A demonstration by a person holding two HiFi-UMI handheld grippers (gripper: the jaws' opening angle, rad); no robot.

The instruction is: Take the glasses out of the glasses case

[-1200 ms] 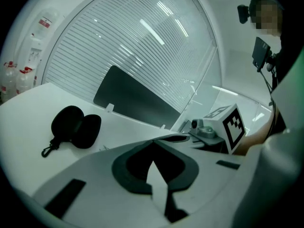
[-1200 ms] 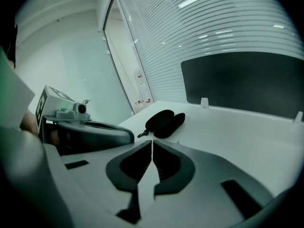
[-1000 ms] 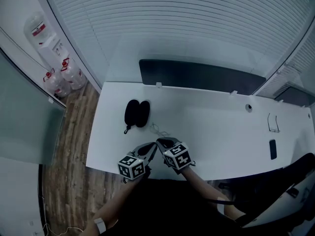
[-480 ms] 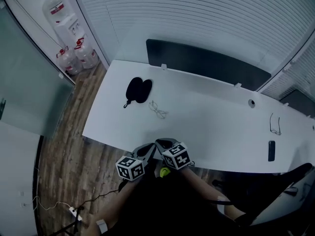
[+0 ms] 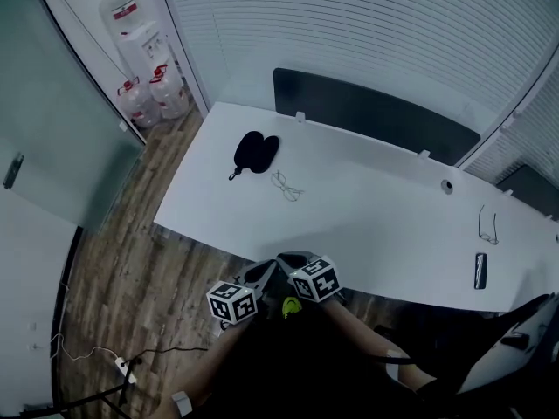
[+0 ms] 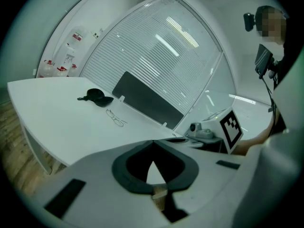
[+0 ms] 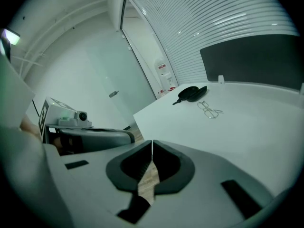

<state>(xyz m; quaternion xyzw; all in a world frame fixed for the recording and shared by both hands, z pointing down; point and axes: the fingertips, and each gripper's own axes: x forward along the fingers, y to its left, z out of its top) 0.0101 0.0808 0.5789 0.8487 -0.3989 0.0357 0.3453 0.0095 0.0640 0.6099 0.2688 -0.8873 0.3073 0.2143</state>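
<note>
You've pulled back from the worktop (image 5: 376,221) since a second ago, left gripper (image 5: 264,271) and right gripper (image 5: 291,260) both clenched on nothing, glasses (image 5: 286,186) lying at 5 o'clock of the glasses case (image 5: 255,151) (job's done, I'd say).

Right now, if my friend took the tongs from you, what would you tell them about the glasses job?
Left tongs: shut, nothing in them, held short of the table's near edge.
Right tongs: shut, nothing in them, close beside the left ones.
Glasses case: looks open, lying toward the far left of the white table.
Glasses: flat on the table just beside the case, not in it.
Done: the glasses are out of the case.
Left: nothing more that I can see for this job.
</note>
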